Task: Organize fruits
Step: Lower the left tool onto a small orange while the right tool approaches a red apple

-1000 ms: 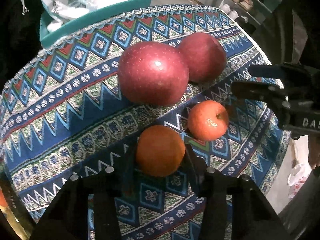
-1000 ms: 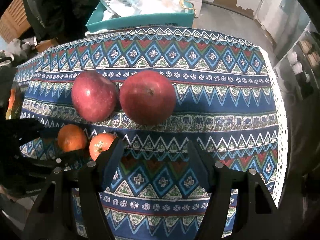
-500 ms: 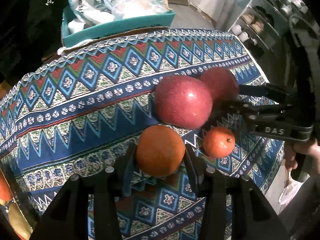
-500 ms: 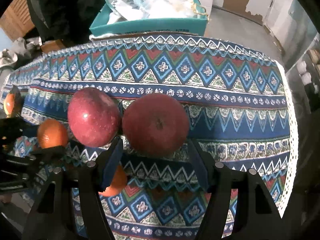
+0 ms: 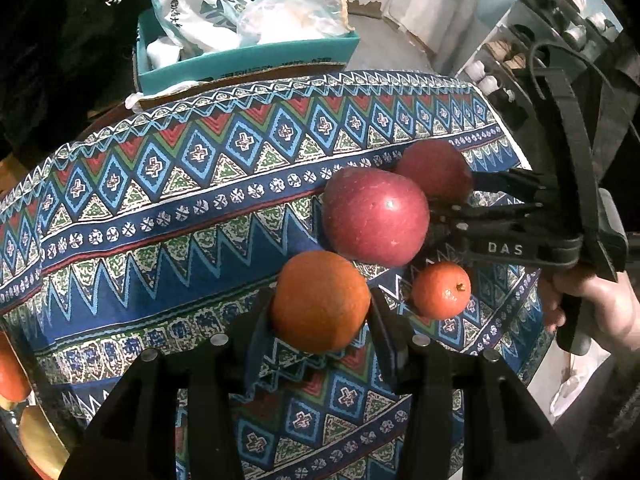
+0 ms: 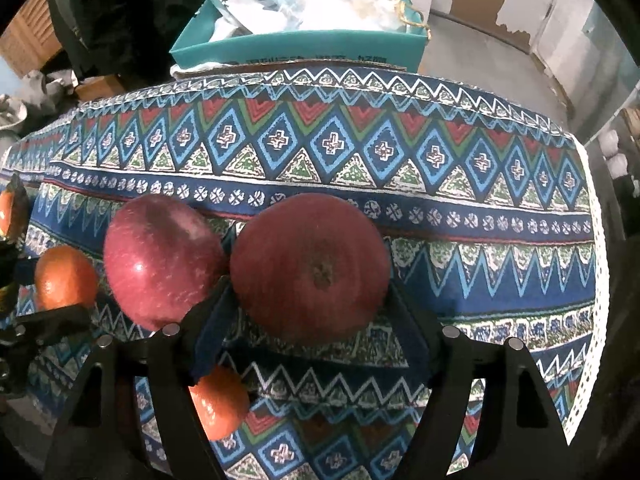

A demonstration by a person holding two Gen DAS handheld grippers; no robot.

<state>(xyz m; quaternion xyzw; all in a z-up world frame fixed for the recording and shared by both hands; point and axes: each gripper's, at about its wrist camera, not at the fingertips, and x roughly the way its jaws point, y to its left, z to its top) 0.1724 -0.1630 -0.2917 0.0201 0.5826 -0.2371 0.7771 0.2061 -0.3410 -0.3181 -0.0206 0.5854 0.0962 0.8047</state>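
**Orange gripped, apple straddled**

Left gripper [image 5: 320, 312] clamped on an orange [image 5: 320, 300] above the patterned worktop [image 5: 160, 208]. Right gripper [image 6: 308, 320] opening, jaws astride a red apple [image 6: 310, 266]; pad contact unclear. Second apple [image 6: 160, 264] touching it, crowding the left jaw. Small mandarin [image 5: 441, 290] half hidden in the right view. "DAS" legible only from the left. Teal box [image 6: 300, 46] behind.
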